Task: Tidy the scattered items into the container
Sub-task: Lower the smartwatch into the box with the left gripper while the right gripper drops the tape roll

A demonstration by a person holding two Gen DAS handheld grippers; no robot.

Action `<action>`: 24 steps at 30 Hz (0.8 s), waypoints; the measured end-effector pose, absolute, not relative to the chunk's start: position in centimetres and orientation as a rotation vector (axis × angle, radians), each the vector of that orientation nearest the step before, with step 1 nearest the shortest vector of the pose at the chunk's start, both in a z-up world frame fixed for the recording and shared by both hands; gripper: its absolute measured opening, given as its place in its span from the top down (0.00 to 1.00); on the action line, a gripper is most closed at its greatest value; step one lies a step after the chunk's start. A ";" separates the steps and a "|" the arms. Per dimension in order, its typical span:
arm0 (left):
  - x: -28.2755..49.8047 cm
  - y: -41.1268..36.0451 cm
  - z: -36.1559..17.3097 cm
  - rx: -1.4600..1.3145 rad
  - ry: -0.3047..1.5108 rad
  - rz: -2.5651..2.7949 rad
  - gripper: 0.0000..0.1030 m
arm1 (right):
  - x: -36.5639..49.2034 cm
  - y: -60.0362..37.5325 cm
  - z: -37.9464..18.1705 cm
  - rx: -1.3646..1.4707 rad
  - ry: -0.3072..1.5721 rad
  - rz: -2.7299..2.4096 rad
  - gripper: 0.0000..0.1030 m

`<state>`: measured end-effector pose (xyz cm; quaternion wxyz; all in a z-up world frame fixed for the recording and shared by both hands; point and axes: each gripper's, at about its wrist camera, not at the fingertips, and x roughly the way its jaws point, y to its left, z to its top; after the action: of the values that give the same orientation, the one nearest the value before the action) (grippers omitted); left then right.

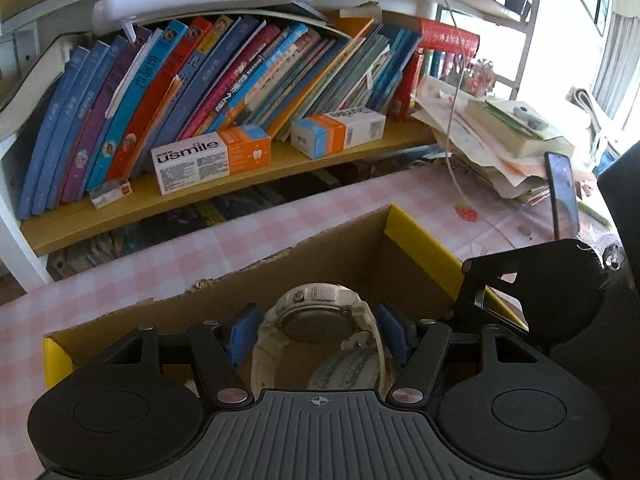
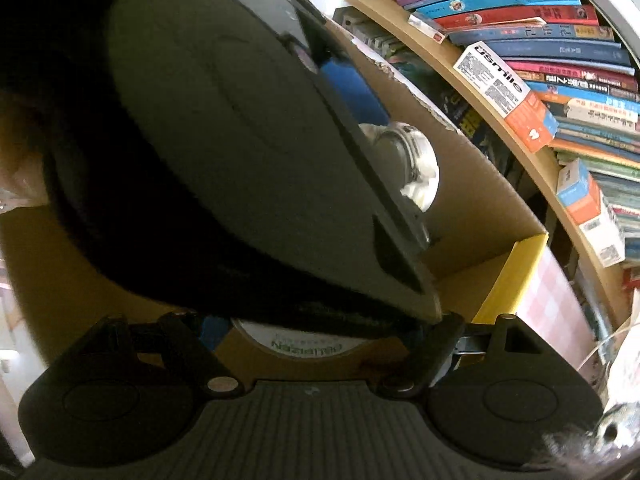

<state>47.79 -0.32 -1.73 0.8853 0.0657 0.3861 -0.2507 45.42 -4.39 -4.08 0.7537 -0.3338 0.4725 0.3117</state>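
Note:
My left gripper (image 1: 320, 330) holds a white wristwatch (image 1: 320, 312) between its blue pads, above the inside of an open cardboard box (image 1: 248, 276) with yellow edges. A tape roll with green print (image 1: 346, 370) lies in the box below the watch. In the right wrist view the left gripper's black body (image 2: 224, 152) fills most of the frame, and the watch (image 2: 408, 164) shows past it. The right gripper (image 2: 316, 336) hangs over the box's near side (image 2: 508, 276); its fingers are mostly hidden behind the left gripper. The tape roll (image 2: 308, 346) lies between them.
The box stands on a pink checked tablecloth (image 1: 248, 236). Behind it a wooden shelf (image 1: 256, 176) carries leaning books and toothpaste boxes (image 1: 212, 158). A stack of papers and books (image 1: 504, 140) and an upright phone (image 1: 562, 196) stand at the right.

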 end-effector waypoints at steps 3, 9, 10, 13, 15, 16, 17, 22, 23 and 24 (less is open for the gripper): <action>48.4 -0.2 -2.2 0.124 0.837 -0.518 0.36 | 45.5 -4.1 -4.5 -0.769 1.023 0.687 0.19; 48.5 0.0 -2.8 0.152 0.849 -0.481 0.29 | 45.3 -4.1 -4.5 -0.766 1.008 0.692 0.16; 48.5 0.1 -2.7 0.155 0.846 -0.468 0.27 | 45.2 -4.1 -4.4 -0.762 1.005 0.692 0.16; 48.1 0.7 -1.9 0.151 0.826 -0.466 0.27 | 45.1 -4.2 -4.2 -0.748 0.997 0.692 0.14; 47.6 1.2 -1.2 0.157 0.804 -0.461 0.27 | 45.1 -4.3 -4.0 -0.739 0.991 0.692 0.14; 47.2 1.4 -0.7 0.159 0.790 -0.459 0.27 | 45.0 -4.4 -3.8 -0.732 0.984 0.692 0.13; 46.8 1.7 -0.2 0.162 0.777 -0.458 0.27 | 44.7 -4.5 -3.3 -0.724 0.973 0.692 0.12; 44.6 3.0 2.3 0.138 0.710 -0.442 0.27 | 43.6 -5.0 -0.8 -0.685 0.917 0.692 0.12; 44.1 3.2 2.8 0.130 0.700 -0.436 0.27 | 43.3 -5.1 -0.3 -0.677 0.905 0.692 0.12; 43.6 3.3 3.3 0.122 0.689 -0.430 0.27 | 43.1 -5.2 0.2 -0.669 0.894 0.692 0.12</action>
<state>43.64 3.33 3.30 0.9168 0.0594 0.3349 -0.2091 43.09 -5.15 0.22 0.7920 -0.3108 0.4156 0.3217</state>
